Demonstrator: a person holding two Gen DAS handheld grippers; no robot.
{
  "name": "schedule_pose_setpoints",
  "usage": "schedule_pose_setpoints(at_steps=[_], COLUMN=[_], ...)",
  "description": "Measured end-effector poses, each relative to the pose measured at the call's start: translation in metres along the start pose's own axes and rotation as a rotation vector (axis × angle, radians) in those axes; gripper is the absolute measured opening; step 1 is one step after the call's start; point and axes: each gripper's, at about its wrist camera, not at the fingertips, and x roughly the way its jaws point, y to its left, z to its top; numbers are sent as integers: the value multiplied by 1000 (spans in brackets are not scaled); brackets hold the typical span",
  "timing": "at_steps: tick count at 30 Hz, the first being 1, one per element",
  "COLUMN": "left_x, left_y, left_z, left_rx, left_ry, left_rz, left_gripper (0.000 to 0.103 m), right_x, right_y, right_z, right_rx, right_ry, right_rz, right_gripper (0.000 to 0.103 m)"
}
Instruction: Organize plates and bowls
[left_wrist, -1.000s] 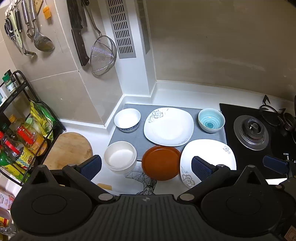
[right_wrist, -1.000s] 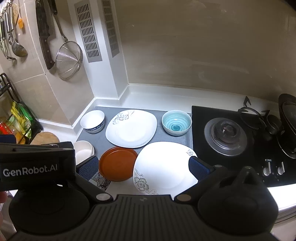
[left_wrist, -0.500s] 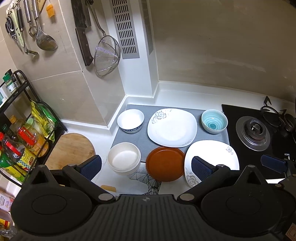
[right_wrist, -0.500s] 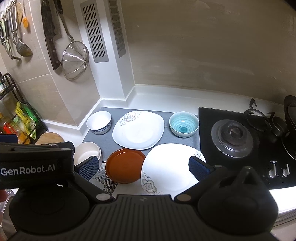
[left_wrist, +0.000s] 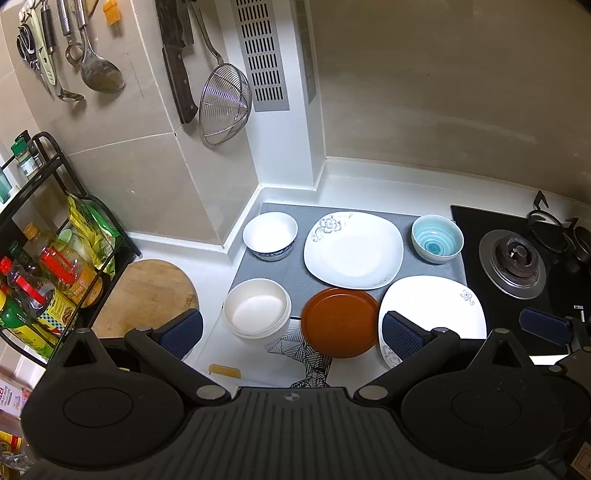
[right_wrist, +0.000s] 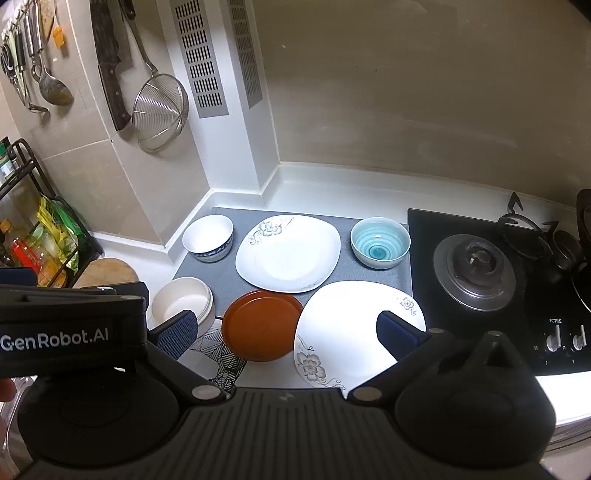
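Both tools hang above the near edge of the worktop (left_wrist: 369, 192) with nothing in them: the left hand-held gripper (left_wrist: 291, 332) has its blue pads spread wide apart, and the right hand-held gripper (right_wrist: 286, 330) is spread just as wide. Nothing has been stacked yet. On the grey mat (left_wrist: 280, 273) at the far side sit a white bowl with a blue base (left_wrist: 270, 236), a square floral plate (left_wrist: 353, 249) and a teal bowl (left_wrist: 437, 239); nearer are a cream bowl (left_wrist: 257, 308), a brown plate (left_wrist: 340, 322) and a second floral plate (right_wrist: 354, 328) on the right. What worries me is the crowding. The brown plate looks tucked against, perhaps under, the edges of both white plates, so lifting any one of them could, I think, drag or tip its neighbour. These plates lie flat and glazed, so a pad has to get under a rim; a shallow pinch would likely slip and let the plate clatter down. The near white plate lies just beside the black hob (right_wrist: 480, 258), and a sideways shove could ride it onto the burner (right_wrist: 474, 267). The two tools are also close together, the left one's body crowding the right wrist view, so reaching for the same middle dishes could knock them together. The bowls are deep and may rock if set crooked inside one another.
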Motion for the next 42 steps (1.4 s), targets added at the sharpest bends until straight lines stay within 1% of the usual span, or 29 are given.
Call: schedule_pose_setpoints(at_steps=[4,17,22,29,34,37,38,40,41,42], left_x=[-1,4,13,35,65,90,97,111,118,127], left_y=[0,7,12,19,25,31,32,34,34,34], left_z=[-2,-5,-5,0,1,-5,-8,-15,-18,-19], left_rx=[6,-3,-6,-2,8,-17,-25,-25,-15,-6], left_ry=[-9,3,9,27,64,85,72,22,-1,-2], left_rz=[6,0,-3,-26,-80,-115,-132,-167,-194,-231], left_gripper=[103,103,103,103,103,103,103,103,103,103], right_x=[1,5,11,31,54,73,80,94,101,108], right_y=[0,5,11,16,22,28,28,26,23,20], right_z=[-1,-5,-5,0,-3,-7,-8,-10,-11,-13], right_rx=[14,9,4,7,10,-20,-30,-36,-26,-16], right_ry=[10,21,22,52,69,78,77,82,96,107], right_rz=[8,3,0,-14,-41,-63,-71,-55,-36,-1], right_gripper=[103,103,103,103,103,103,103,102,102,102])
